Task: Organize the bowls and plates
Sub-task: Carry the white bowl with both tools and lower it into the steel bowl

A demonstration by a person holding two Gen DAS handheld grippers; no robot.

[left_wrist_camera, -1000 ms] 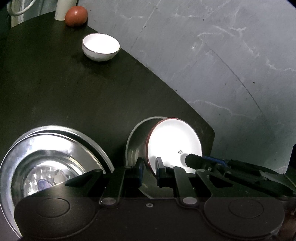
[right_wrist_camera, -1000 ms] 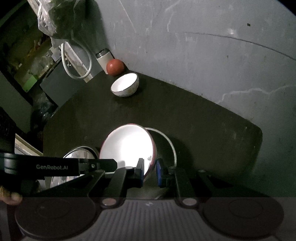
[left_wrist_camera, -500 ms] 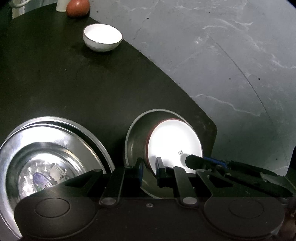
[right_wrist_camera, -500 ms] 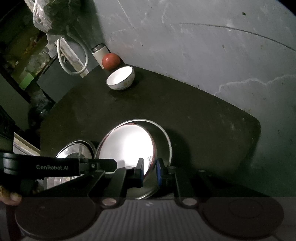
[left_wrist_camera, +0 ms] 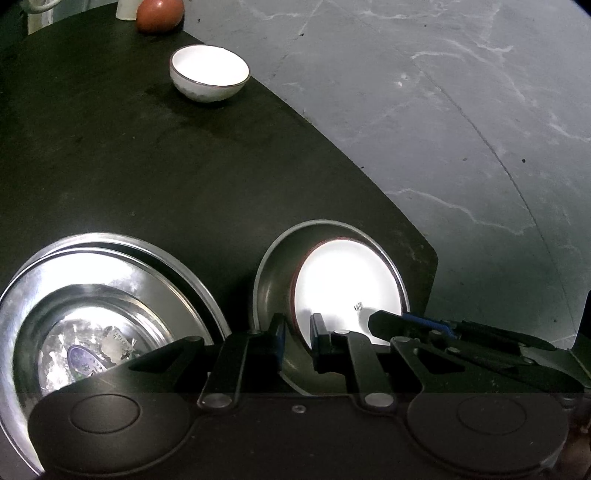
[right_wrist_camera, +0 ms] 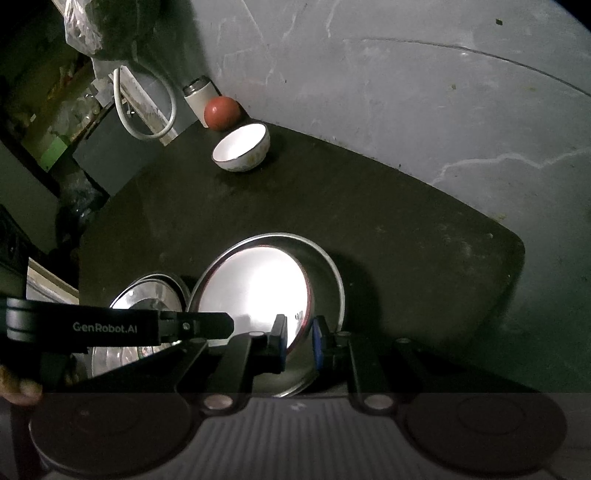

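Down at about 6 o'clock in both wrist views, both tongs are pinching the same red-rimmed white bowl [left_wrist_camera: 345, 286], one from each side. The left gripper [left_wrist_camera: 296, 332] has its jaws narrow on the bowl's near-left edge, and the right gripper [right_wrist_camera: 298, 334] is narrow on the opposite edge, right by a tiny printed mark. The bowl sits tilted inside a shallow steel pan [left_wrist_camera: 271, 284], leaning toward the pan's right wall, so my read is we're mid-placement: nesting the bowl into the pan. I can't tell if its base is fully down yet.

Next move, I'd guess: lower it till it settles flat, open both sets of jaws evenly so it doesn't rock, then go for the small white bowl [left_wrist_camera: 209, 72] way out at 11 o'clock in the left view, near a round reddish ball [left_wrist_camera: 159, 14] and a pale cylindrical cup [right_wrist_camera: 198, 96].

Materials: the bowl looks like glossy glazed ceramic, slippery, blown out by glare. The pan is dull brushed metal with a rolled rim. At 8 o'clock there's a stack of shiny steel plates [left_wrist_camera: 107, 295], very reflective, sitting just beside the pan. The table [left_wrist_camera: 147, 177] is matte black with a curved edge, over a gray marbled floor [left_wrist_camera: 443, 110].
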